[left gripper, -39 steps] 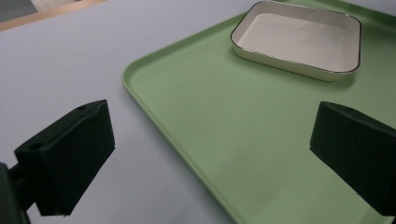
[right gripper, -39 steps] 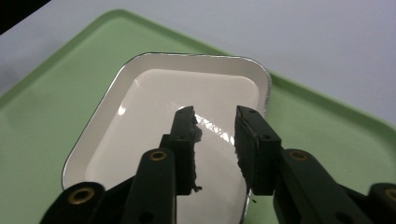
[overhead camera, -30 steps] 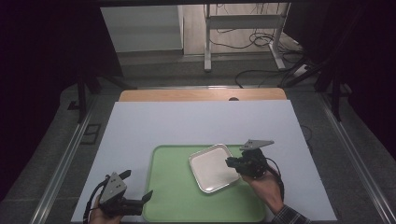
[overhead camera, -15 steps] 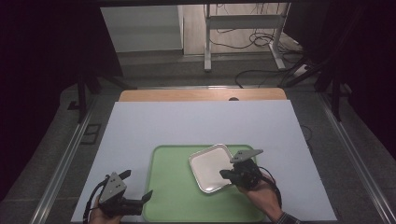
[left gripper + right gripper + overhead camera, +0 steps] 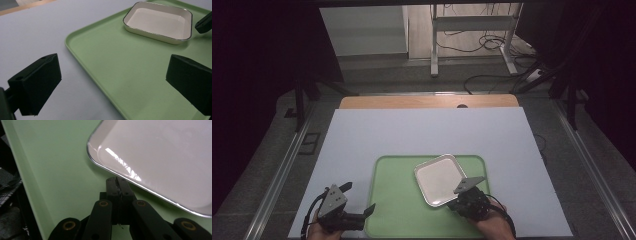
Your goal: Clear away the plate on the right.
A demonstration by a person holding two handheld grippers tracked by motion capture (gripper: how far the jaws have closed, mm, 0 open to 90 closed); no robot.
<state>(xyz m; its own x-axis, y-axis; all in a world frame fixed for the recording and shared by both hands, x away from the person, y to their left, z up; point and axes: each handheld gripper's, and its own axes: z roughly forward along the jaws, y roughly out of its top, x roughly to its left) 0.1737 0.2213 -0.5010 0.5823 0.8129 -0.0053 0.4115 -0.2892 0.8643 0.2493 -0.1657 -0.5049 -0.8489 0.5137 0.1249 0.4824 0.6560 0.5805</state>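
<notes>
Moved nearer since a second ago, the right gripper [image 5: 460, 201] now sits low at the near right of the tray [image 5: 397, 215], down from its earlier spot at the dish's right edge; the dish [image 5: 439, 179] and the left gripper [image 5: 362, 212] lie as before. Nearest, at the near left, the left gripper rests at the table's near edge, its jaws wide apart and holding nothing — in its own view they straddle the tray's [image 5: 105, 65] left rim, one over the white table [image 5: 32, 32], one over the green. On the right, the right gripper [image 5: 117, 182] has its jaws pressed together, empty, their tips just at the near rim of the dish [image 5: 162, 155]; whether they touch it is unclear. Farther in, the green tray holds one thing — the white square dish [image 5: 160, 22], set askew in its far right part and empty. Beyond lies bare white table [image 5: 422, 130], then a wooden strip [image 5: 402, 102] at the far edge.
</notes>
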